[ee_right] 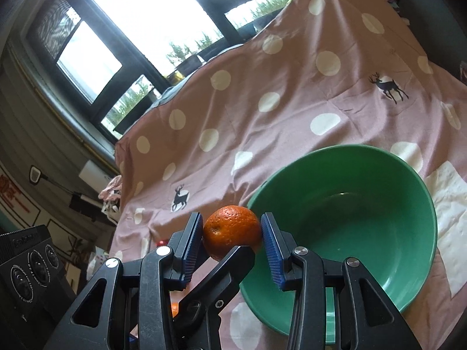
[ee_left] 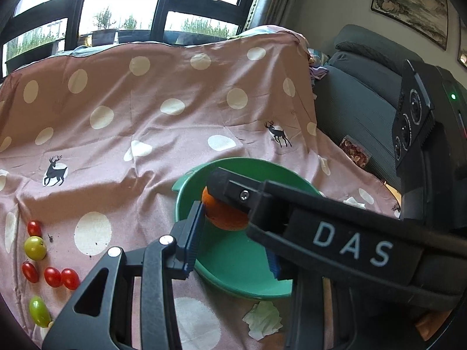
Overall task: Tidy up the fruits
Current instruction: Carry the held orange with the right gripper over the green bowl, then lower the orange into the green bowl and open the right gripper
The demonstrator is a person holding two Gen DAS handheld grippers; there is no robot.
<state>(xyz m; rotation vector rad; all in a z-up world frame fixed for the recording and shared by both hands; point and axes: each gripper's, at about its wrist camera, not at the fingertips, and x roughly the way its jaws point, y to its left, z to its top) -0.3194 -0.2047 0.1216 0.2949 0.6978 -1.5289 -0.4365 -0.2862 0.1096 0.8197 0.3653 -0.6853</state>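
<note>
While the right hand-held gripper (ee_right: 232, 237) is clamping the round, pebbly-skinned orange (ee_right: 233, 224) between its blue ribbed pads, the fruit is hanging at the rim of the deep glossy green bowl (ee_right: 350, 147), not yet over its middle. The left hand-held gripper (ee_left: 235, 233) is crowding in from below; I cannot tell whether it is pressing on the orange. Doing this well, I judge, means carrying the orange past the rim, lowering it near the bowl's bottom, and only then loosening, with the crossing finger getting out of the way.

Bright windows (ee_left: 116, 5), grey sofa (ee_left: 359, 93), wall pic (ee_left: 411, 3)
</note>
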